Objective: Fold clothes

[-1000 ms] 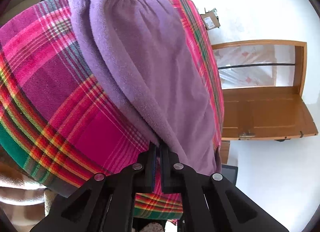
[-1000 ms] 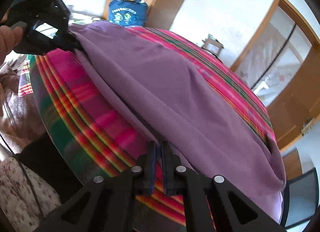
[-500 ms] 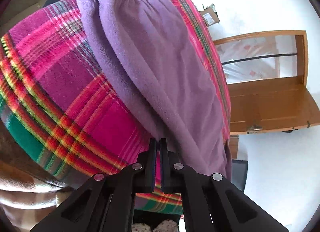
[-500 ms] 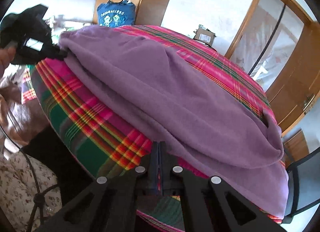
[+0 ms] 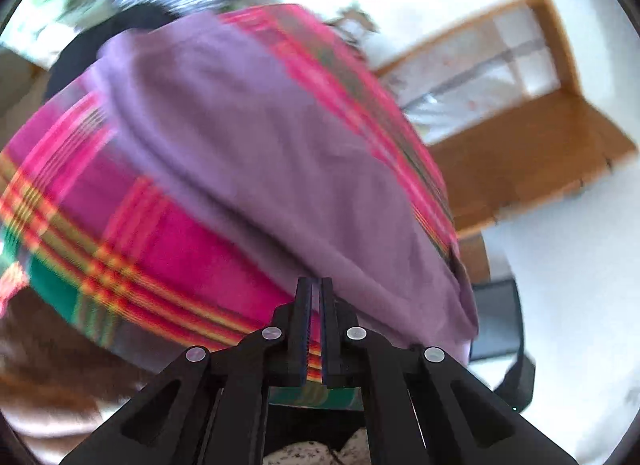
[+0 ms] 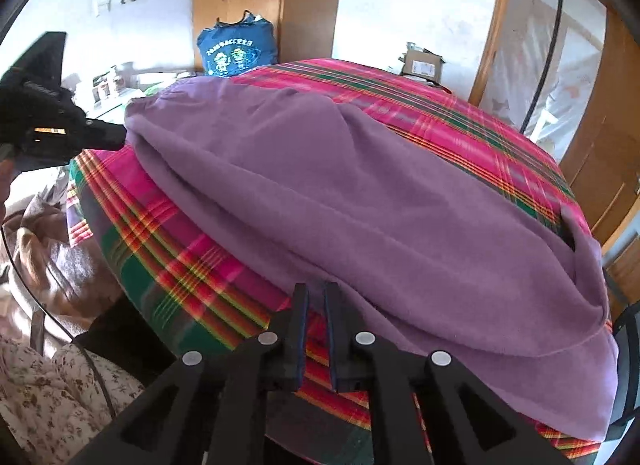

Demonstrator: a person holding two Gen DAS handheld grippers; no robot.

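Looking down both grippers now, and the purple garment [image 6: 360, 201] lies along the middle of the plaid-covered table [image 6: 160, 261], already doubled over lengthwise, its long folded edge running parallel to the near edge of the tabletop. It reads as fleece: soft, light, limp, thick enough to hold a rounded fold rather than a crisp crease. It should not slip much on the woven plaid cloth [image 5: 192, 233], but it will sag and bunch wherever it is not supported.

The right gripper [image 6: 316, 293] hangs just off the garment's near edge, its jaws easing apart with nothing between them, only plaid showing in the gap. The left gripper [image 5: 315, 289] has its fingers pressed together; in its own blurred view no cloth sits between them, though from the right wrist its tip [image 6: 116, 133] meets the far-left corner of the garment, and I cannot tell whether fabric is pinched there.

Best holds, I'd judge, are the corners and the thick doubled edge, one gripper at each end, so the cloth lifts evenly.

Room is decent: bare plaid along the near side gives space to land a fold. The right end of the garment drapes close to the tabletop's right edge, near a dark chair [image 6: 628, 365], so a drag that way could pull it off. A blue bag [image 6: 236, 49] and a box [image 6: 422, 63] stand well beyond the far edge.
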